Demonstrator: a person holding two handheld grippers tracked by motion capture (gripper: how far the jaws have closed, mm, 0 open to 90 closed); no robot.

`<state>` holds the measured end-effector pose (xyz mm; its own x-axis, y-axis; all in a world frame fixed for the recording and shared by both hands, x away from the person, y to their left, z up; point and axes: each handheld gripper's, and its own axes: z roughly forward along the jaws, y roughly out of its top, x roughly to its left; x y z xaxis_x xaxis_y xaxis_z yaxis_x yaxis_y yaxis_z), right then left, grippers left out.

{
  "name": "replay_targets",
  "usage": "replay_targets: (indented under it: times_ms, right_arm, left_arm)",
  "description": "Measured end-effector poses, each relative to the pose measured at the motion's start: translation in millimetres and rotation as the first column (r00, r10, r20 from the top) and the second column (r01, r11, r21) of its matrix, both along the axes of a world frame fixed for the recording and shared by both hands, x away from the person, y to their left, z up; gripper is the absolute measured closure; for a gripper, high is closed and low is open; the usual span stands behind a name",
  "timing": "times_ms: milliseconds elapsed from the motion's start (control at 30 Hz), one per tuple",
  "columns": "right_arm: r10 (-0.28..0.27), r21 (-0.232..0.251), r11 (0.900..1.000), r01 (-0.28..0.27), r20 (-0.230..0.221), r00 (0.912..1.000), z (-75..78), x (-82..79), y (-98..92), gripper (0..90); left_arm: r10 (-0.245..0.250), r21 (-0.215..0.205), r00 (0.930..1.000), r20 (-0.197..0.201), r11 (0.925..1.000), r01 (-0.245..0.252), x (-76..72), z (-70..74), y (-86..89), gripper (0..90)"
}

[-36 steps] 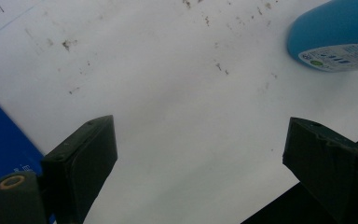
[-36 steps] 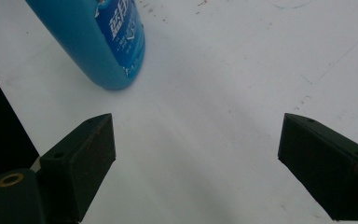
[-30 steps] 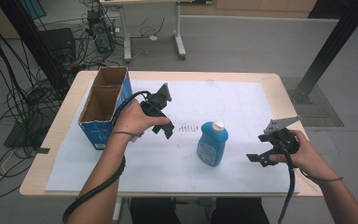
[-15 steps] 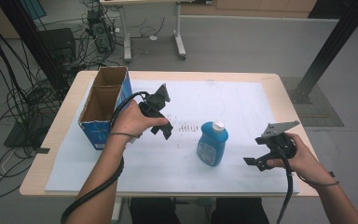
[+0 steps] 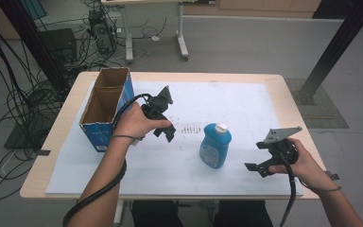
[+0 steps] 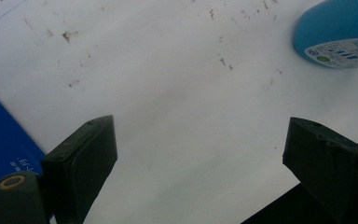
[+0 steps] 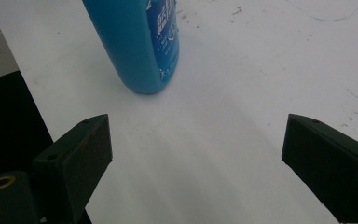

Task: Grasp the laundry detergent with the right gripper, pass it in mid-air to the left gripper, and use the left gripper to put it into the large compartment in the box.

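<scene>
The blue bottle [image 5: 215, 145] stands upright on the white sheet [image 5: 246, 109], between the two grippers and apart from both. The left gripper [image 5: 164, 134], near the open box [image 5: 105, 109], holds its jaws wide with nothing between them. The right gripper [image 5: 255, 169], by the table's near edge, has just been opening its jaws; they stand wide and empty, the bottle beyond them.

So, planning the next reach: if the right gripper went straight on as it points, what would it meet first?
Probably the blue bottle, just left of the right gripper's centre line; otherwise only white table cover.
</scene>
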<state>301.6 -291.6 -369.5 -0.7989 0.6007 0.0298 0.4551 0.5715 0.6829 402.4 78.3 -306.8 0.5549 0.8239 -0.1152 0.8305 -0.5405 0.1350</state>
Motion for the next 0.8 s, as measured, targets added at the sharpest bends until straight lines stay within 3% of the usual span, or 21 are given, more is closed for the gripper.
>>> replay_targets:
  times_ms: [800]
  right_arm:
    - [0.014, 0.02, 1.0, -0.015, 0.026, 0.9996, -14.1, -10.7, 17.9, 6.8]
  left_arm:
    - [0.005, -0.003, 1.0, 0.002, 1.0, -0.005, -2.0, -1.0, 2.0, 10.1]
